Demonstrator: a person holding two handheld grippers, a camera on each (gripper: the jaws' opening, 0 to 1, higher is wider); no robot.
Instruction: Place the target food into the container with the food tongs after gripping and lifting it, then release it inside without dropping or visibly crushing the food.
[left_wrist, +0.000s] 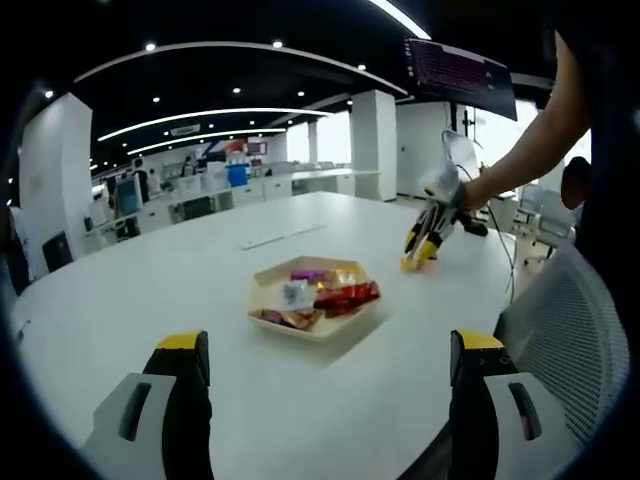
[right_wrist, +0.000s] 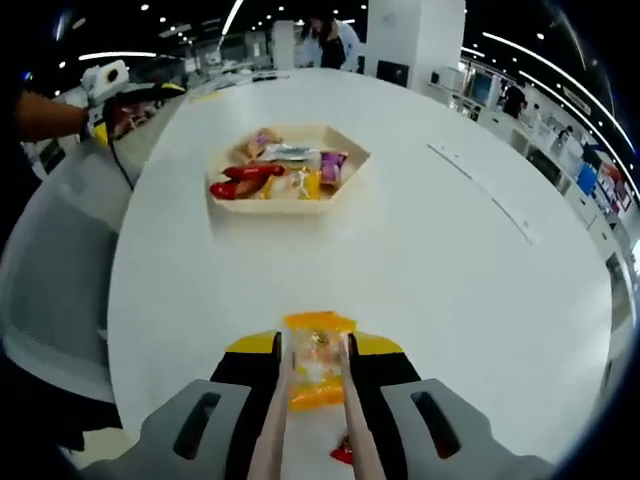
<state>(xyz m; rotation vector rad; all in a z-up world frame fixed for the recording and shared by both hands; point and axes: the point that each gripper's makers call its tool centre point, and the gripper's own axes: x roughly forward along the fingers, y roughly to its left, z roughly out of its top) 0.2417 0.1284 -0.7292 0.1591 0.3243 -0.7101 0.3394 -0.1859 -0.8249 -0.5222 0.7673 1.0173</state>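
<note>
One orange snack packet (right_wrist: 316, 372) is pinched between the tongs (right_wrist: 312, 430) that my right hand-held gripper (right_wrist: 315, 400) squeezes, well short of the tray (right_wrist: 288, 205) on the surface (right_wrist: 420, 260). My left hand-held gripper (left_wrist: 325, 365) stands spread, near the tray, holding nothing, probably waiting.

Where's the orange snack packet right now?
In the right gripper view, the packet sits between the tongs at bottom centre, on the white table, short of the tray.
</note>
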